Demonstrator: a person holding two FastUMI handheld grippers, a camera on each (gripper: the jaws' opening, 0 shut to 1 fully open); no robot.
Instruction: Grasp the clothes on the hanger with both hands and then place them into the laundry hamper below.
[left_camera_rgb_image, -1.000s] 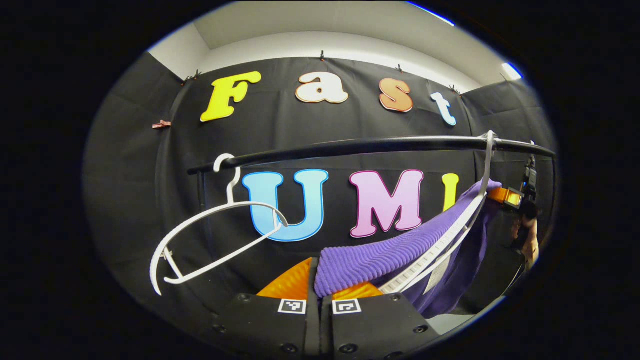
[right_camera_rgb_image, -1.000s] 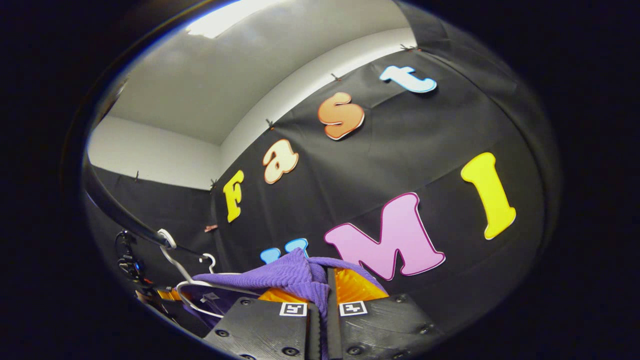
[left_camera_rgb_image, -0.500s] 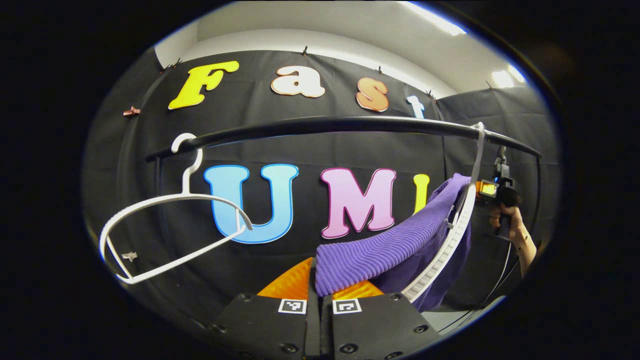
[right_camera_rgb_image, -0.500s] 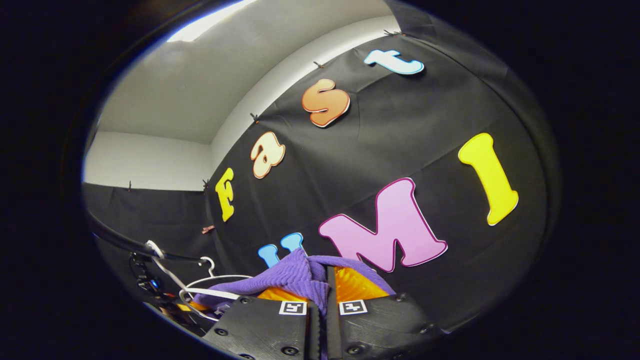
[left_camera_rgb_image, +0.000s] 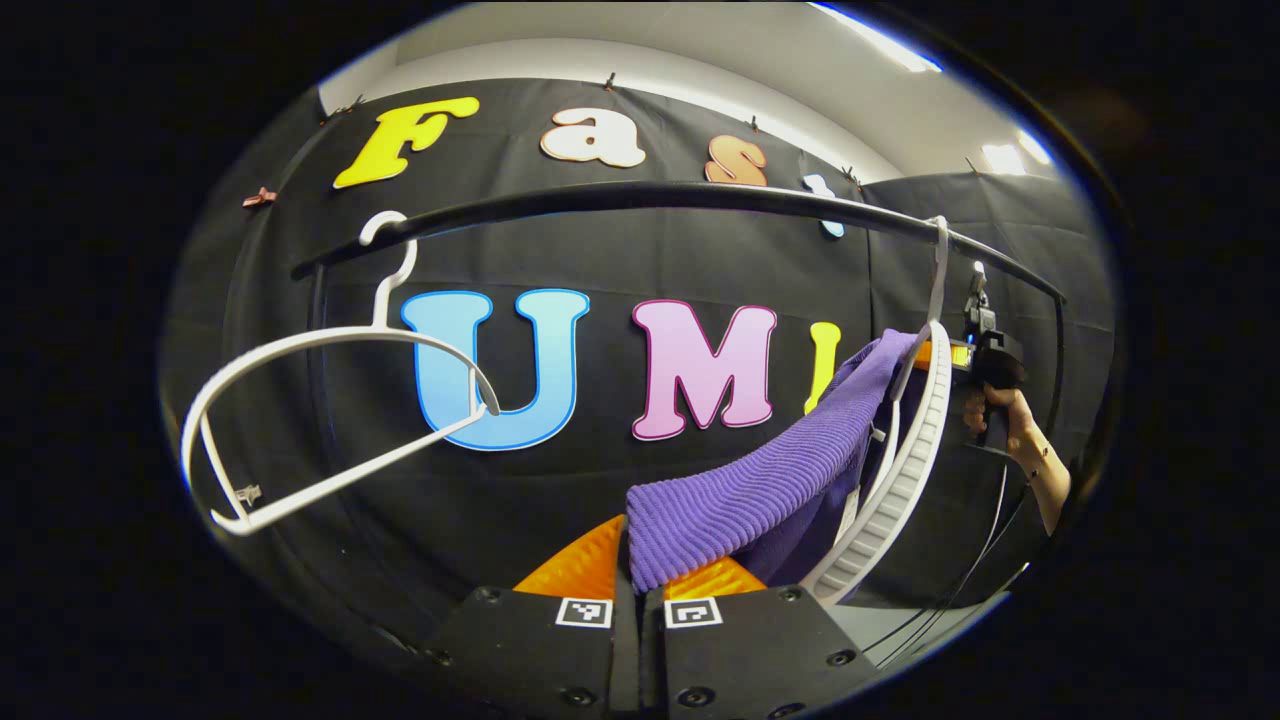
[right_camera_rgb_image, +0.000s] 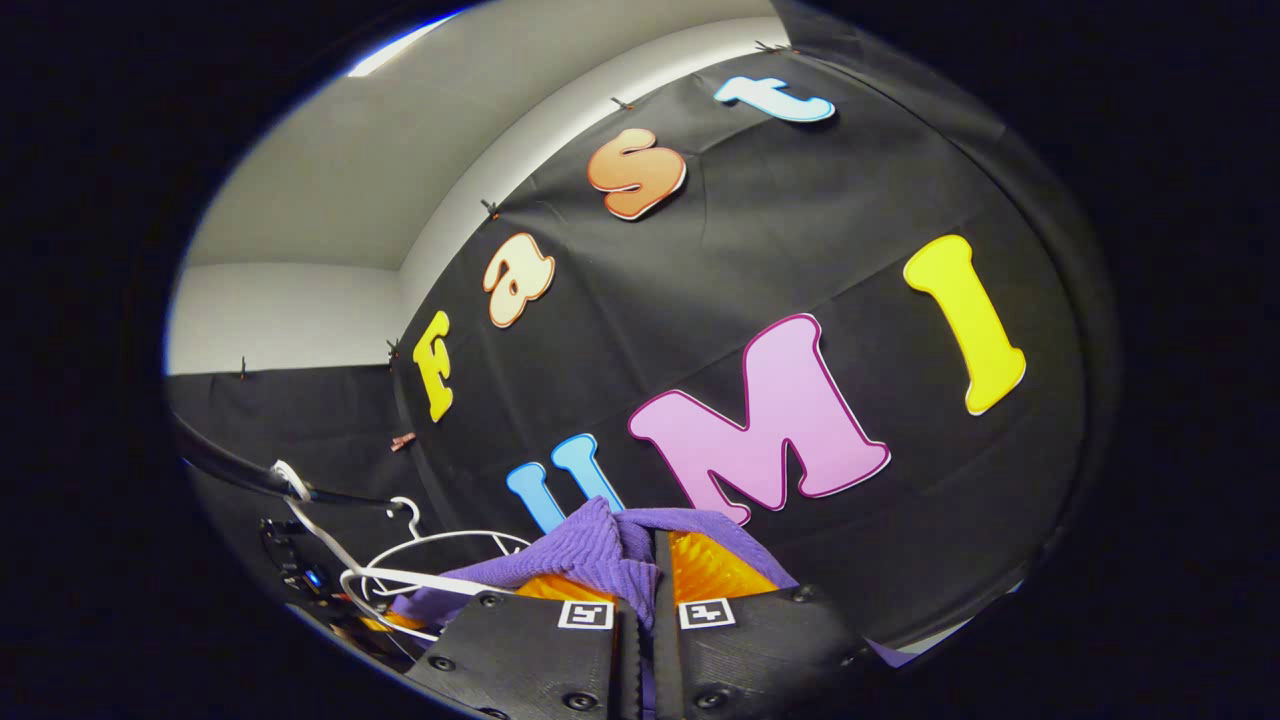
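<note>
A purple ribbed garment (left_camera_rgb_image: 760, 490) stretches from my left gripper (left_camera_rgb_image: 638, 575), which is shut on its edge, up to the right, where it drapes by a white hanger (left_camera_rgb_image: 905, 460) hooked on the black rail (left_camera_rgb_image: 640, 195). At the garment's far end the other gripper (left_camera_rgb_image: 985, 360) is held by a hand (left_camera_rgb_image: 1015, 430). In the right gripper view, my right gripper (right_camera_rgb_image: 650, 575) is shut on a fold of the purple garment (right_camera_rgb_image: 590, 550). The white hanger (right_camera_rgb_image: 400, 580) and rail (right_camera_rgb_image: 240, 475) lie low at the left.
An empty white hanger (left_camera_rgb_image: 330, 400) hangs from the rail's left end, by the rack's upright post (left_camera_rgb_image: 318, 400). A cable (left_camera_rgb_image: 985, 570) trails down from the other gripper. A strip of pale floor (left_camera_rgb_image: 880, 625) shows at the lower right.
Both grippers have dropped lower: rail and hangers ride higher in the left gripper view. The garment's left part has slid off its hanger, which has swung more upright.
</note>
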